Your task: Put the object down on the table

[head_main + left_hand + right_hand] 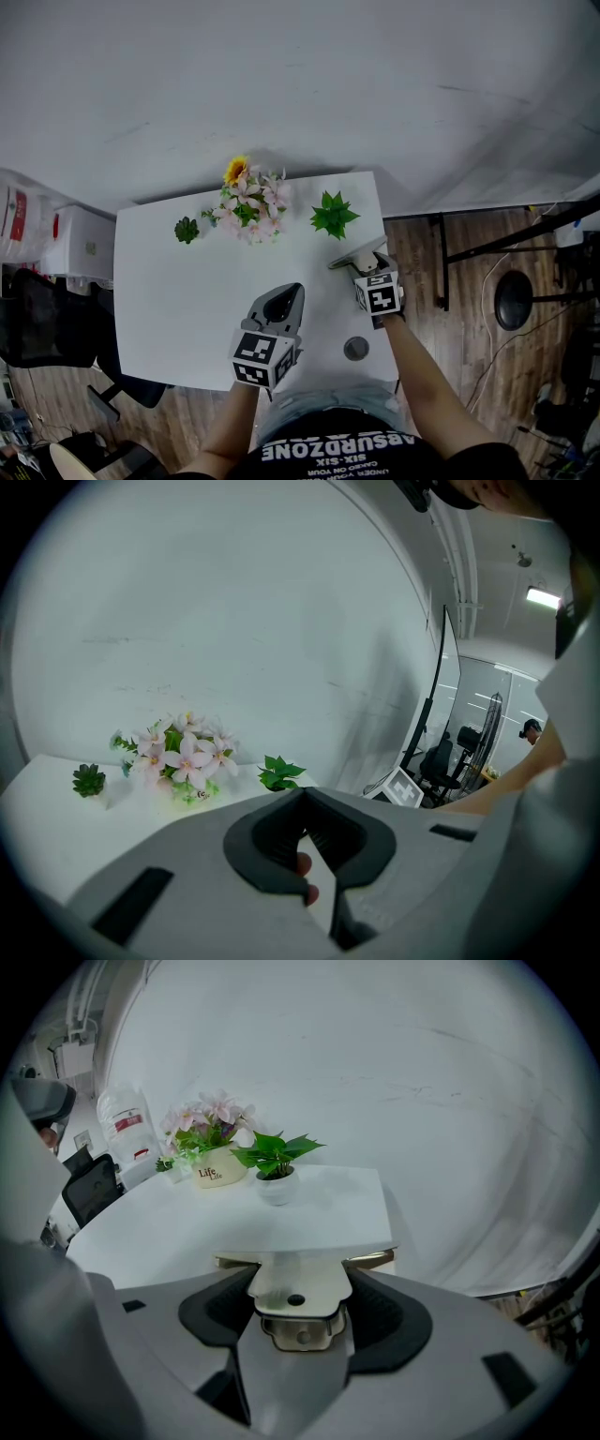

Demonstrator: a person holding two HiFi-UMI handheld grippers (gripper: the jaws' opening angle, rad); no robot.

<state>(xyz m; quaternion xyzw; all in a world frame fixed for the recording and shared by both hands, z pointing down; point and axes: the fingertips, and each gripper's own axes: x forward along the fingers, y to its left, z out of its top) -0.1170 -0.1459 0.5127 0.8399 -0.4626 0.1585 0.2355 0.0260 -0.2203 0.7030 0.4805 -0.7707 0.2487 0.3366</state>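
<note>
While the right gripper (298, 1288) clamps the board (305, 1237) by its brass-coloured clip end, the flat white panel hangs level above the table (169, 1232), near its edge and not yet down. Lowering it evenly before opening looks best, since a stiff, smooth sheet could slide on that glossy top. The left gripper (302, 808) hovers, jaws closed on nothing. Potted flowers (211, 1124) stand well beyond.

Object (300, 1241): flat cream plate, gold-edged, tab with dark hole. Sat level, tab pinched in my right tongs (298, 1288), by table (169, 300) right edge.
</note>
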